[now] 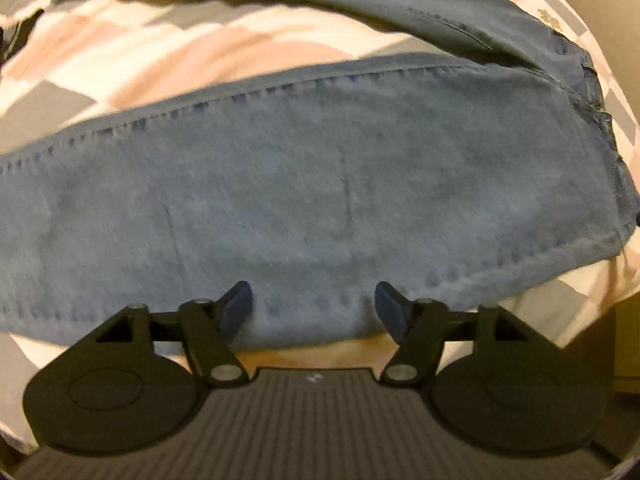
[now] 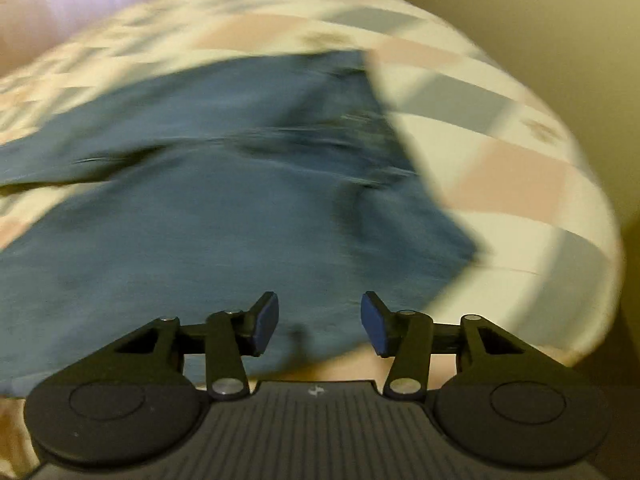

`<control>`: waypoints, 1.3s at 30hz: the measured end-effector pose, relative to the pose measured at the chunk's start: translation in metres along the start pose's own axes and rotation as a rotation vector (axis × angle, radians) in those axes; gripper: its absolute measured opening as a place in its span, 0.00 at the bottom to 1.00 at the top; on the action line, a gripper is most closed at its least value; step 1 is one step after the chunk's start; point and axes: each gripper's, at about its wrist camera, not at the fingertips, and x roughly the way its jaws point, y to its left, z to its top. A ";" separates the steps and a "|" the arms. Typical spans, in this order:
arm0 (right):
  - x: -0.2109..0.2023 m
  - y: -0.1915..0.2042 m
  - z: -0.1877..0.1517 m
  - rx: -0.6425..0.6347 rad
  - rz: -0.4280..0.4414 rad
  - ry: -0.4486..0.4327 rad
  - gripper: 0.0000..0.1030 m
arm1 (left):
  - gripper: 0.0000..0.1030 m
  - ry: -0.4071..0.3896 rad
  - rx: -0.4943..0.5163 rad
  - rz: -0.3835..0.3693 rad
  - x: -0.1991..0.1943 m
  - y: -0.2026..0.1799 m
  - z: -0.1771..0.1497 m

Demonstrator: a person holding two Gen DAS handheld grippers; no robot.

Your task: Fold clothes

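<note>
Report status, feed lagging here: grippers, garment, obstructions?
Left gripper open, empty. Right gripper open, empty. Blue denim jeans spread on checked bedcover, unfolded. Nothing obstructing.

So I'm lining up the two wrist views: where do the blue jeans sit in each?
Left wrist: the jeans span the middle, one leg arcing along the top, ahead of the open left gripper.
Right wrist: blurred, filling left and centre above the open right gripper.
Shared landmark: the checked bedspread beneath them.
</note>
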 end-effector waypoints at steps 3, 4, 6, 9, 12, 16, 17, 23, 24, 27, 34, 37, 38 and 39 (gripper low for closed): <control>0.025 0.031 -0.005 -0.050 0.049 0.020 0.49 | 0.63 0.006 -0.028 0.049 0.017 0.002 -0.008; 0.038 0.036 -0.010 -0.080 0.036 0.056 0.51 | 0.64 0.006 -0.040 0.064 0.021 0.001 -0.013; 0.061 0.039 -0.027 -0.147 0.004 0.151 0.51 | 0.66 0.006 -0.062 0.096 0.027 0.000 -0.022; 0.060 0.016 -0.033 -0.067 0.046 0.209 0.50 | 0.66 0.005 -0.092 0.143 0.016 -0.004 -0.033; 0.039 0.000 -0.032 -0.051 0.055 0.243 0.47 | 0.65 0.031 -0.139 0.206 -0.005 -0.010 -0.045; -0.031 -0.014 -0.027 -0.029 0.137 0.173 0.62 | 0.71 -0.035 -0.174 0.233 -0.074 -0.047 -0.057; -0.051 -0.016 -0.026 -0.022 0.154 0.154 0.70 | 0.73 -0.063 -0.184 0.226 -0.094 -0.059 -0.058; -0.143 -0.007 0.002 -0.063 0.239 0.095 0.86 | 0.84 -0.220 -0.200 0.202 -0.194 -0.126 -0.065; -0.157 -0.005 0.004 -0.079 0.246 0.076 0.86 | 0.84 -0.237 -0.197 0.206 -0.206 -0.134 -0.066; -0.193 0.002 0.009 -0.131 0.269 0.015 0.93 | 0.88 -0.292 -0.194 0.237 -0.239 -0.149 -0.074; -0.235 0.008 -0.004 -0.191 0.294 -0.042 0.94 | 0.94 -0.365 -0.203 0.262 -0.287 -0.164 -0.098; -0.247 0.007 -0.011 -0.195 0.297 -0.048 0.95 | 0.94 -0.367 -0.199 0.267 -0.296 -0.163 -0.108; -0.250 0.007 -0.014 -0.198 0.294 -0.049 0.95 | 0.94 -0.365 -0.199 0.267 -0.297 -0.164 -0.111; -0.252 0.007 -0.016 -0.201 0.291 -0.051 0.95 | 0.94 -0.362 -0.199 0.266 -0.299 -0.164 -0.113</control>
